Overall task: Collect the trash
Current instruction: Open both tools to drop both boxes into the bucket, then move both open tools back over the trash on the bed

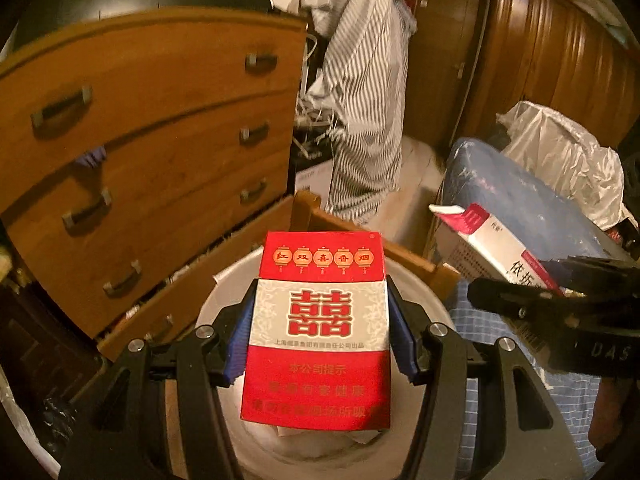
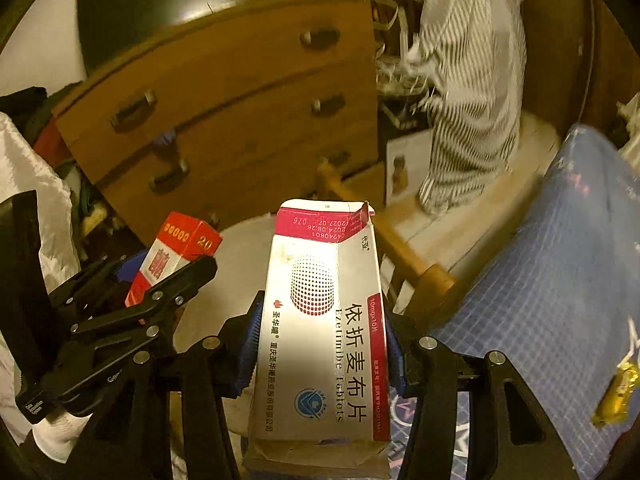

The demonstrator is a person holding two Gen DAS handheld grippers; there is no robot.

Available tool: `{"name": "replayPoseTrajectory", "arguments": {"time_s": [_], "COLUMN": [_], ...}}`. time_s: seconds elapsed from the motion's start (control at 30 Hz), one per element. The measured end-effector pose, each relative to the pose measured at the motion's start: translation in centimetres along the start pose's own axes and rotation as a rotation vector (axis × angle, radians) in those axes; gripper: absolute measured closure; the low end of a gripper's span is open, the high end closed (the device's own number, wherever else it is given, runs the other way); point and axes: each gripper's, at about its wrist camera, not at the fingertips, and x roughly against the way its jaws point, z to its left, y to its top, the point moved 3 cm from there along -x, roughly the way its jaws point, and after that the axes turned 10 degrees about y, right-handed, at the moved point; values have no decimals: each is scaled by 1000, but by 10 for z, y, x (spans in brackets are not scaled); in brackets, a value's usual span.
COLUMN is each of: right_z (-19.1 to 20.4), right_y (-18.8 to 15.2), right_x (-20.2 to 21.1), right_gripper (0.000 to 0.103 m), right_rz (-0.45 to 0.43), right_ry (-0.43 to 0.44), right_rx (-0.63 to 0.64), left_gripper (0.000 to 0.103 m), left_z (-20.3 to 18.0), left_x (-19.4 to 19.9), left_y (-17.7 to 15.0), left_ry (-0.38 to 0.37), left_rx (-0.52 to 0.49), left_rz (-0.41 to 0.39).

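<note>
On the red-and-white cigarette pack (image 1: 320, 332), 红双喜香烟 is printed across 5 lanterns along its top edge, a large red 囍 sits at its middle, and "20" is seen on its side in the right wrist view. On the white medicine box (image 2: 324, 332), 依折麦布片, "Ezetimibe Tablets", "10mg×10片" and 圣华曦 are printed; on its magenta top flap, "2024.08.26" and "2027.07" are stamped.
</note>
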Motion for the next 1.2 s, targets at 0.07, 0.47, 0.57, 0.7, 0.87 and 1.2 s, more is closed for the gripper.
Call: {"name": "replayPoseTrajectory", "arguments": {"time_s": [0.07,0.47,0.57,0.7,0.87,1.2], "right_z": [-3,-13,-13,-12,-16,-28], "right_y": [-1,-10,-10,-9,4,-17], "right_x": [-18,-43,-43,-40,-14,35], "right_gripper": [50,50,50,47,26,26], "right_rz": [31,55,55,59,-31,-88], "right_ry": [11,22,21,30,68,69], "right_rx": [-13,-24,-24,-13,-34,-44], "left_gripper": [48,48,48,46,22,22], "left_z": [3,22,24,24,36,28], "left_x": [-11,-39,-39,-38,-29,-9], "left_y": [-2,-12,-10,-9,-3,-4], "left_ry": [1,22,20,33,64,50], "left_rx": [-3,14,17,15,51,33], "left_rz": [24,76,72,69,34,15]}}
